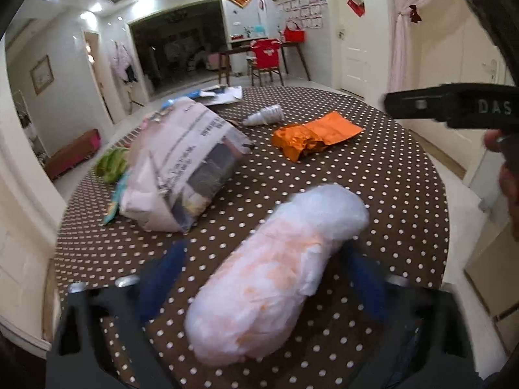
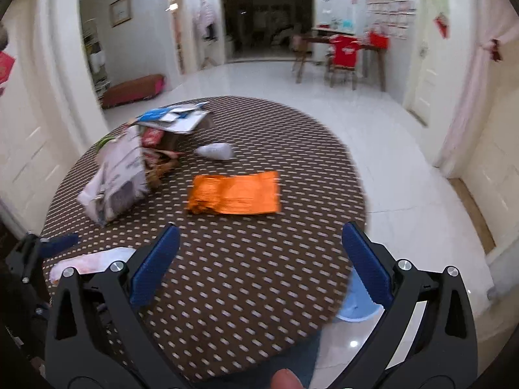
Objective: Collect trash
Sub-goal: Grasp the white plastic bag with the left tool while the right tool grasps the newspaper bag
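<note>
White floor tiles (image 2: 275, 77) surround my round dotted bench (image 2: 246, 278). On it, largest first: one torn paper bag (image 1: 181, 162) spilling scraps at far left, one white wad (image 1: 275, 269) stained orange, one orange wrapper (image 2: 235, 193) mid-bench, one small white cone (image 1: 264, 115) beyond it. My left gripper (image 1: 266, 288) straddles the wad, its blue fingers (image 1: 162, 283) wide apart on either side; whether they touch it I cannot tell through the blur. My right gripper (image 2: 259, 259) hangs wide open and empty short of the wrapper, nothing between them. Only the right view shows a blue bin (image 2: 356, 311) below the bench edge.
</note>
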Action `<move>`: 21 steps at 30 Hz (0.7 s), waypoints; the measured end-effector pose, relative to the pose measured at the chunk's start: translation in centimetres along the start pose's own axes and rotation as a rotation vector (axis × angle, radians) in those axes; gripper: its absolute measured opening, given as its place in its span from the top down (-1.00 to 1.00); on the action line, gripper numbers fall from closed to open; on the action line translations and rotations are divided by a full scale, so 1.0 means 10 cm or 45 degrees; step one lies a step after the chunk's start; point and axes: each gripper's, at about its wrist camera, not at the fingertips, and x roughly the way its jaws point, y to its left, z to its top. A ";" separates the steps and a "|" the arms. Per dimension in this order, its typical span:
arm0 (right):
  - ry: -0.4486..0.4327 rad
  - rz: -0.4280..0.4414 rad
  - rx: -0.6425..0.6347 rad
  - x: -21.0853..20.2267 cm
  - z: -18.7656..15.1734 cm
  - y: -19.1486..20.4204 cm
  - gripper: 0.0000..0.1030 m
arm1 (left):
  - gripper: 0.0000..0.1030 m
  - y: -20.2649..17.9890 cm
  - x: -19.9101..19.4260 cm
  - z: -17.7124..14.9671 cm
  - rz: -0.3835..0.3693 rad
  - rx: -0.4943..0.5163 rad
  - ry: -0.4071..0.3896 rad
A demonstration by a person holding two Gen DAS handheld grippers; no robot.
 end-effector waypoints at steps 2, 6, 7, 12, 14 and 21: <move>0.013 0.083 -0.021 0.11 0.08 0.11 -0.90 | 0.22 0.05 0.07 0.01 -0.033 -0.045 0.032; 0.059 0.244 -0.071 0.38 0.27 0.38 -0.90 | 0.28 0.21 0.02 -0.08 -0.033 -0.172 0.000; 0.081 0.303 -0.082 0.48 0.32 0.48 -0.90 | 0.28 0.28 -0.03 -0.11 -0.006 -0.218 -0.008; 0.160 0.446 -0.088 0.86 0.39 0.82 -0.90 | 0.28 0.63 -0.24 -0.24 0.164 -0.380 -0.045; 0.204 0.468 -0.070 1.02 0.38 0.90 -0.88 | 0.28 0.77 -0.33 -0.30 0.213 -0.436 -0.059; 0.266 0.596 0.010 1.21 0.32 0.99 0.20 | 0.27 1.03 -0.45 -0.39 0.268 -0.543 -0.076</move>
